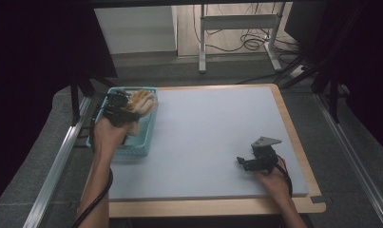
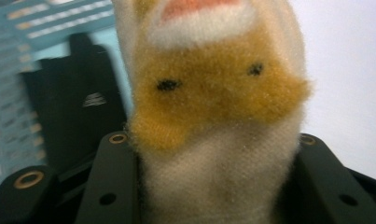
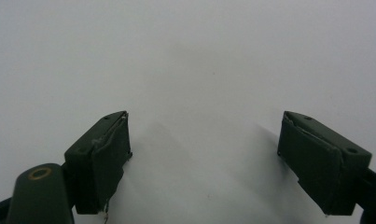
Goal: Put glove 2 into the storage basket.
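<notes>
A cream and orange plush toy [image 1: 142,101] hangs over the far end of a teal basket [image 1: 137,151] at the table's left. My left gripper [image 1: 127,105] is shut on it; in the left gripper view the toy's furry body [image 2: 213,116] sits squeezed between the two black jaws, its small black eyes facing the camera. My right gripper [image 1: 244,162] rests low over the pale mat [image 1: 213,133] near the front right. Its jaws stand wide apart in the right gripper view [image 3: 204,163], with bare mat between them.
A black object [image 2: 78,112] lies inside the basket below the toy. The mat lies on a wooden tabletop [image 1: 217,207]. Behind the table are white desk legs [image 1: 202,38], loose cables and dark curtains on both sides.
</notes>
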`<move>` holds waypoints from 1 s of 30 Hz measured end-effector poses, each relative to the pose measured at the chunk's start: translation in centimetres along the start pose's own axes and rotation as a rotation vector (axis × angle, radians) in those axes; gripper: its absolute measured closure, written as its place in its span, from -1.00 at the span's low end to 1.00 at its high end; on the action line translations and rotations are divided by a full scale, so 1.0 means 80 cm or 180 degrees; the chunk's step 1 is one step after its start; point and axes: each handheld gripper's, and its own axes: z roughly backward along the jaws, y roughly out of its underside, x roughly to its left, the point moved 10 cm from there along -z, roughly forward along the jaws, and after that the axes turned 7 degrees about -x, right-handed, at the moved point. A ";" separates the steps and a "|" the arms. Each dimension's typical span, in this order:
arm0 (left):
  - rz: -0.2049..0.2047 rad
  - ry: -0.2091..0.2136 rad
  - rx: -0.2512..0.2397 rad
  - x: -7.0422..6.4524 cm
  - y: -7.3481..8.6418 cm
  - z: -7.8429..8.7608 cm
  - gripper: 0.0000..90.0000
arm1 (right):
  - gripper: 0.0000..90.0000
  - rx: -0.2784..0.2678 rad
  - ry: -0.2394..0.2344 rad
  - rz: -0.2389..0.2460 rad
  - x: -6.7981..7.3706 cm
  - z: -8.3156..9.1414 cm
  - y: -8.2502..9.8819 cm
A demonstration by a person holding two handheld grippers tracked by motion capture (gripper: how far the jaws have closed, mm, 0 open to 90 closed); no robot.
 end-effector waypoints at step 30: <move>0.0369 0.0436 0.0821 0.004 0.034 -0.156 -0.19 | -0.63 -0.0003 -0.0004 -0.0004 0.000 0.000 0.000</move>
